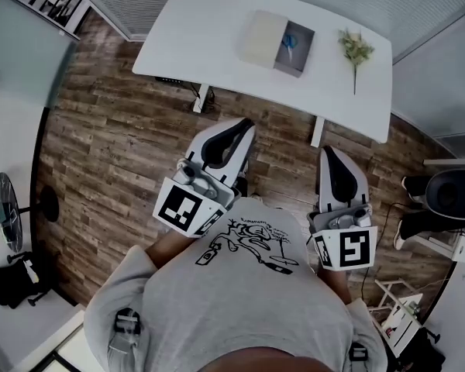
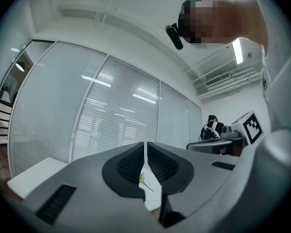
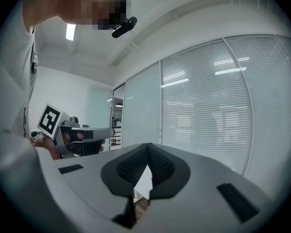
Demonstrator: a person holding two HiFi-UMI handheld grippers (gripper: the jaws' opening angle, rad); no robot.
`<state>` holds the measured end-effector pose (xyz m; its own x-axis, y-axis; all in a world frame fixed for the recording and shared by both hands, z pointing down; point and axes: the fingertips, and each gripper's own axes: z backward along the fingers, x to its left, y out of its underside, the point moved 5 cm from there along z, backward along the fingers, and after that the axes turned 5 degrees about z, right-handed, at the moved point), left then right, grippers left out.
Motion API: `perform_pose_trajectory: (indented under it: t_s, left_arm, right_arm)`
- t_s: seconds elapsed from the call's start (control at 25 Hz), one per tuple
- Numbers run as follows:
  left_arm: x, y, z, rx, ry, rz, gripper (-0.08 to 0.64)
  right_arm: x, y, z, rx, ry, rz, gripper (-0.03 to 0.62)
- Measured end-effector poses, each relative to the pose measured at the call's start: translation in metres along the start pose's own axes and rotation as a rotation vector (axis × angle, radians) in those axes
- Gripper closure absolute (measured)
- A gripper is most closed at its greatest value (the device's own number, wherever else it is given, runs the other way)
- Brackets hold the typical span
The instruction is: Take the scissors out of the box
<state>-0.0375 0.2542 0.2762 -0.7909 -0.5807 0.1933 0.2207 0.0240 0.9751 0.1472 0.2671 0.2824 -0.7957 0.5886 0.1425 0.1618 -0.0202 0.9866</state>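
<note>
A grey box (image 1: 294, 49) lies on the white table (image 1: 209, 41) in the head view, its beige lid (image 1: 262, 39) resting beside it on the left. Blue-handled scissors (image 1: 290, 44) lie inside the box. My left gripper (image 1: 246, 124) and right gripper (image 1: 326, 152) are held close to the person's body over the wooden floor, well short of the table. Both are shut with nothing between their jaws. In the left gripper view the left gripper (image 2: 145, 147) points up toward window blinds. The right gripper (image 3: 147, 148) does the same in the right gripper view.
A green plant sprig (image 1: 354, 53) lies on the table right of the box. An office chair (image 1: 449, 196) stands at the right, a fan (image 1: 8, 211) at the left. Glass walls with blinds surround the room.
</note>
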Motion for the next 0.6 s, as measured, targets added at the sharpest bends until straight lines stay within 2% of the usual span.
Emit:
perform_pose_trajectory:
  t_s: [0.6]
  left_arm:
    - [0.112,-0.024,-0.049,0.01,0.036,-0.01,0.525]
  right_arm:
    - [-0.01,-0.016,-0.119,-0.004,0.031,0.009,0.588]
